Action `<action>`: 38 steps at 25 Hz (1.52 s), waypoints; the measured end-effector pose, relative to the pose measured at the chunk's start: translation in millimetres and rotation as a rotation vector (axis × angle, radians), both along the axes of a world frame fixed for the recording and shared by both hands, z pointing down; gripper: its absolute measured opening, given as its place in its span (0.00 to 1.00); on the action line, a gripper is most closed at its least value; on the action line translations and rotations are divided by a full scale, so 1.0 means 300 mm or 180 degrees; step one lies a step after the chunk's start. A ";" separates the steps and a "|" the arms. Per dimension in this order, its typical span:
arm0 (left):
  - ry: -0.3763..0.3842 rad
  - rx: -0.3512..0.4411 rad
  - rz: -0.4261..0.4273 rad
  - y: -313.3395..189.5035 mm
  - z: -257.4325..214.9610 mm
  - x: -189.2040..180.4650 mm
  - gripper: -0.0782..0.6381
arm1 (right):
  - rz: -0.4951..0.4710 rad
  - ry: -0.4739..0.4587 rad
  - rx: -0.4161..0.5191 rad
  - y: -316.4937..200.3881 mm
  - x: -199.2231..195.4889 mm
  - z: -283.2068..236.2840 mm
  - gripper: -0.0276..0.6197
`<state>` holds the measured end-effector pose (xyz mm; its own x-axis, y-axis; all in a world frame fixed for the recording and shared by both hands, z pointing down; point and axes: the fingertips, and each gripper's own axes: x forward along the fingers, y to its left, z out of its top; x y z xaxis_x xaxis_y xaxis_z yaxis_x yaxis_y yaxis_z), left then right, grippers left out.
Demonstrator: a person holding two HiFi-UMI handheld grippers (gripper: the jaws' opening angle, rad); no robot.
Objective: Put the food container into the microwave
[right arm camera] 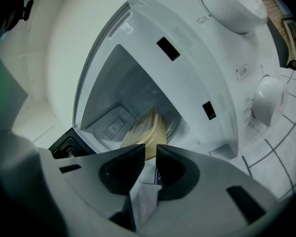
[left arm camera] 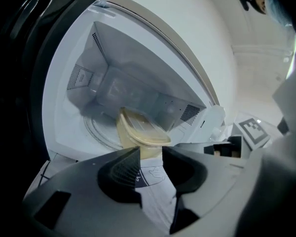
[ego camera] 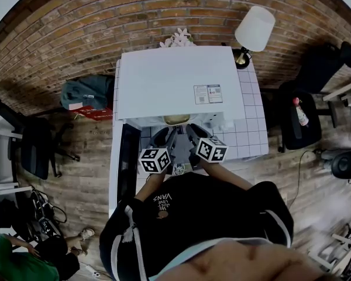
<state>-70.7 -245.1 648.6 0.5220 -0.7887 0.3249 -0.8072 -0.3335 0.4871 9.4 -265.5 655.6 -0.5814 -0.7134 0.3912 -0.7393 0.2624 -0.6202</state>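
One white box-shaped microwave (ego camera: 175, 81), at frame centre with its door open, holds one beige lidded plastic food container (left arm camera: 138, 132). Two grippers wait before it: the left gripper (left arm camera: 151, 153) has its jaws spread, the right gripper (right arm camera: 150, 149) has them narrowly apart, and both pinch nothing.

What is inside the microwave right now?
A yellowish food container stands on the turntable in the open microwave. Its base is covered by the left gripper; its contents cannot be seen.
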 end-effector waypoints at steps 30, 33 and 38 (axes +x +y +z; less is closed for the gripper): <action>0.0025 -0.0040 0.0077 -0.160 0.010 -0.031 0.13 | -0.0014 0.0207 0.0074 -0.155 -0.079 0.000 0.06; 0.0027 -0.0045 0.0103 -0.165 0.009 -0.033 0.13 | 0.0013 0.0218 0.0071 -0.162 -0.078 -0.002 0.06; 0.0022 -0.0020 0.0150 -0.164 -0.001 -0.036 0.13 | 0.0067 0.0208 0.0043 -0.158 -0.068 -0.002 0.06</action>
<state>-81.6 -294.2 648.4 0.5608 -0.7610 0.3260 -0.7872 -0.3681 0.4948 -10.9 -312.9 655.0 -0.5397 -0.7307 0.4182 -0.7836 0.2543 -0.5669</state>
